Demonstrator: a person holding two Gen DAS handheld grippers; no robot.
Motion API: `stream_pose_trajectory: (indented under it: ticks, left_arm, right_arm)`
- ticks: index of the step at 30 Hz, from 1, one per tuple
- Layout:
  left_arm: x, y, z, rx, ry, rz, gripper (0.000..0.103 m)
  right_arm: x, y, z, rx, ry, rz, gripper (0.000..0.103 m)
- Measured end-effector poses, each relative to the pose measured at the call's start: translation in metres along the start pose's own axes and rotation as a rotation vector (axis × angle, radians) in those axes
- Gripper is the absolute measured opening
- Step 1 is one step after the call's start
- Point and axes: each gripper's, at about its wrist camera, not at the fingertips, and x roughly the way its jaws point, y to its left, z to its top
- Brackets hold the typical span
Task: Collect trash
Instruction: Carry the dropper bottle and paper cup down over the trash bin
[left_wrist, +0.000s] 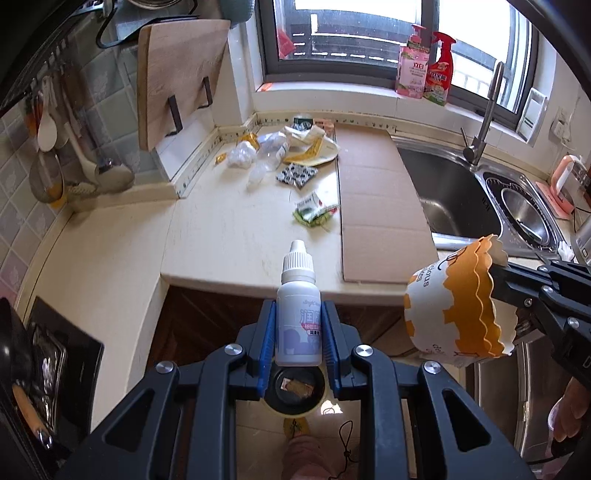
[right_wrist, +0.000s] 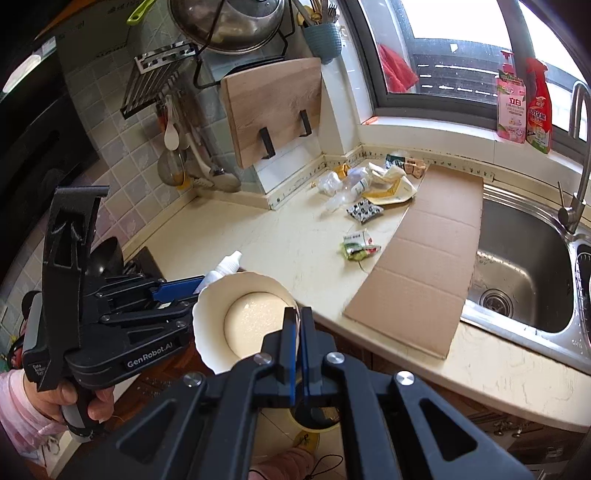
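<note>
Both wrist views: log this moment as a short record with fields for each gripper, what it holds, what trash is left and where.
left gripper: shut on white dropper bottle, bottle upright between the blue pads
right gripper: shut on the rim of paper cup
paper cup: orange and white, nothing visible inside
position: both items held off the counter edge, above the floor
trash left: green wrapper, black-and-white packet, clear plastic bottle, pile by the back corner
counter: cardboard sheet lies beside the sink
</note>
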Motion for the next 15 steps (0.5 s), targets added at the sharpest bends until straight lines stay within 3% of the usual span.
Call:
stream_pose_trajectory:
  ticks: [7, 15]
  left_arm:
    - [0.007, -0.003, -0.035, -0.059, 0.057, -0.011, 0.022]
    - [0.024, -0.014, -0.062, -0.060, 0.102, -0.007, 0.022]
  right_arm:
    - [0.001, 0.001, -0.038, -0.017, 0.050, 0.024, 0.002]
    - [0.018, -0.001, -0.076, -0.017, 0.108, 0.038, 0.002]
